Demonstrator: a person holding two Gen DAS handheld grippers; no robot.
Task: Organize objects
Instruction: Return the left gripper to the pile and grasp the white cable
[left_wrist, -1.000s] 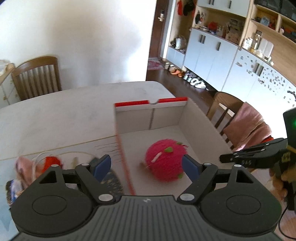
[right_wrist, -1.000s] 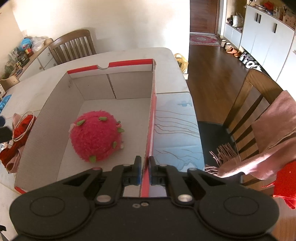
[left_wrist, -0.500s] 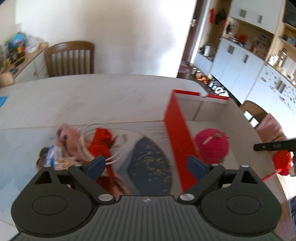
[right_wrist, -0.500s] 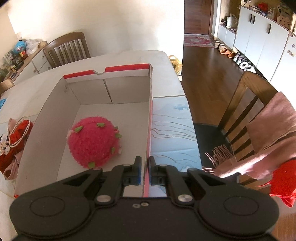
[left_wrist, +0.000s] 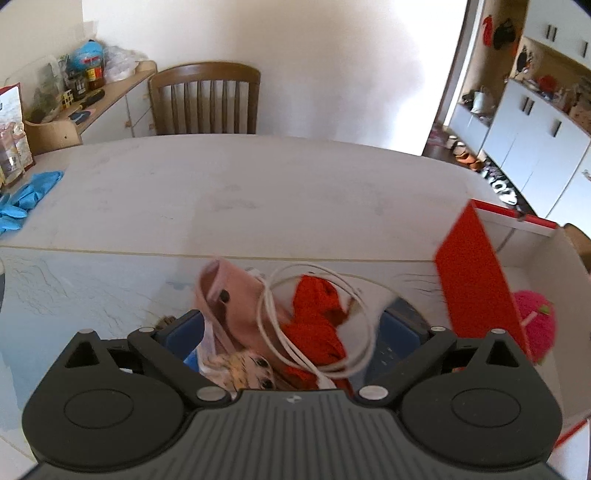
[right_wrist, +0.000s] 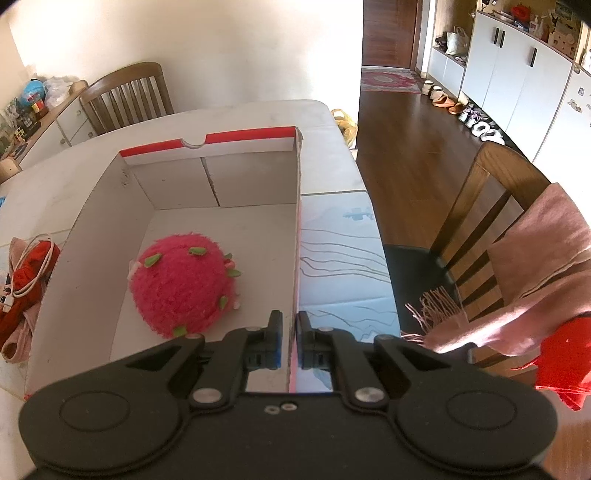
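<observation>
Left hand-held gripper (left_wrist: 291, 325), jaws just opened wide, straddles the white cable (left_wrist: 317, 321) untouched.

In the left wrist view, the left claw (left_wrist: 291, 332) body covers the near part of the pile: a furry patterned thing (left_wrist: 243, 369) shows only partly, unidentifiable. The box (left_wrist: 476, 280) wall hides most of the pink plush (left_wrist: 535, 325). Items on the sideboard (left_wrist: 85, 107) are too small to name.
</observation>
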